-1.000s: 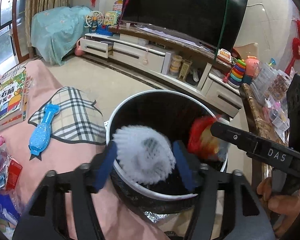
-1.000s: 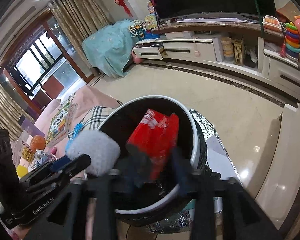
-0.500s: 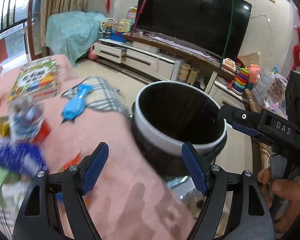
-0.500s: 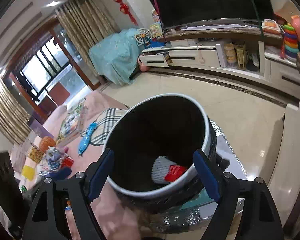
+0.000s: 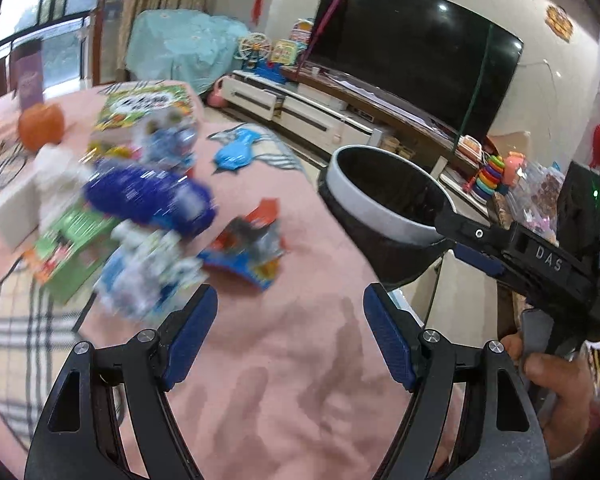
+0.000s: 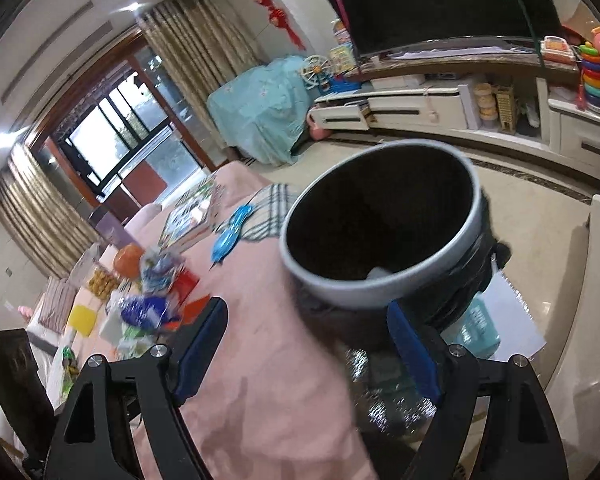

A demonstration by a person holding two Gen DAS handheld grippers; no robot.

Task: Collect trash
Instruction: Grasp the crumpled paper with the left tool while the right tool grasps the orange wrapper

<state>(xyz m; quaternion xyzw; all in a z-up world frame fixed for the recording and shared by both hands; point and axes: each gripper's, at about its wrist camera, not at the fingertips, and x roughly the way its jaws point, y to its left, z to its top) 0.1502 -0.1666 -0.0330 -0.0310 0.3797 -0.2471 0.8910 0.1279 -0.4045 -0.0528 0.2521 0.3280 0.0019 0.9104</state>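
You see a pink tablecloth (image 5: 284, 380) carrying blurred wrappers (image 5: 244, 252), a blue toy (image 5: 236, 151), a book (image 5: 144, 106), an orange fruit (image 5: 41, 125).

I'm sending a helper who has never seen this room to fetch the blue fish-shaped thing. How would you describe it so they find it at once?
Start at the trash bin beside the pink-covered table. On the table's far end lies a plaid cloth, and the blue fish-shaped item rests on its edge, next to a colourful book. Unlike the crinkled wrappers nearer the middle, it is one solid light blue and flat.
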